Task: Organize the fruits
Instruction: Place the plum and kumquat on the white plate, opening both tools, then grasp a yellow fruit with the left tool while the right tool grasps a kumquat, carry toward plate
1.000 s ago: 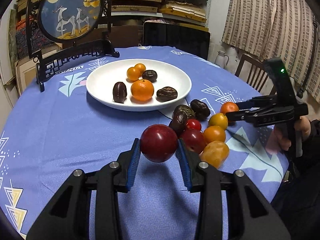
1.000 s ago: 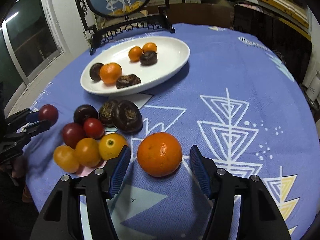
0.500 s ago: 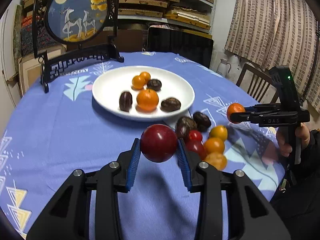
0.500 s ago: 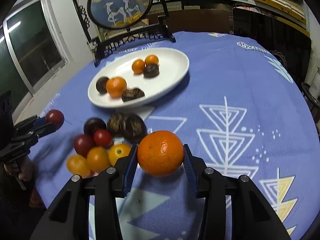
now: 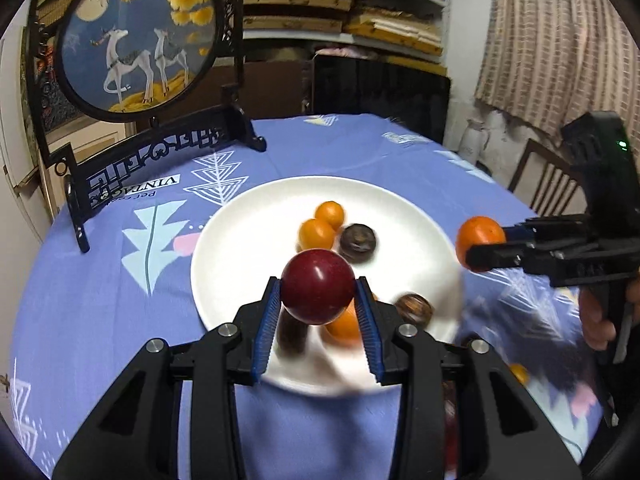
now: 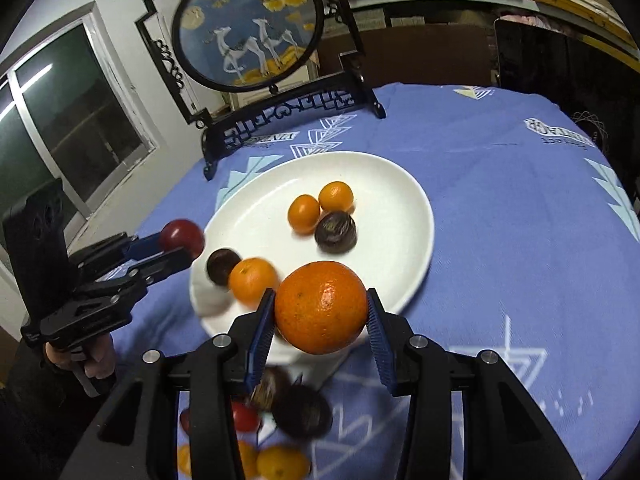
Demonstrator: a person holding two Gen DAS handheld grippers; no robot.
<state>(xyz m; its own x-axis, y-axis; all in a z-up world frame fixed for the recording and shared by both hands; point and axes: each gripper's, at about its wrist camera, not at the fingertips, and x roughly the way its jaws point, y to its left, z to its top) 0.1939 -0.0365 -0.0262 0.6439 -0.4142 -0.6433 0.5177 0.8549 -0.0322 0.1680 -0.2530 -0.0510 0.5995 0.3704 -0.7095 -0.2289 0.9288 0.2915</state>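
Note:
My left gripper [image 5: 317,303] is shut on a dark red plum [image 5: 317,287] and holds it above the near rim of the white plate [image 5: 240,248]. My right gripper [image 6: 321,312] is shut on an orange [image 6: 321,307], held above the plate's [image 6: 392,184] near edge. The plate holds two small oranges [image 6: 320,204], a larger orange [image 6: 253,280] and dark brown fruits [image 6: 335,231]. Each gripper shows in the other's view: the right with the orange [image 5: 480,242], the left with the plum [image 6: 182,238].
Loose fruits lie on the blue cloth below my right gripper: red tomatoes [image 6: 244,418], dark fruits [image 6: 302,412], yellow-orange ones [image 6: 280,462]. A round deer screen on a black stand [image 5: 136,36] stands behind the plate. A wooden chair [image 5: 548,184] is at the table's right.
Both grippers have risen and moved forward over the plate with their fruits. The loose fruit pile has dropped below and behind them.

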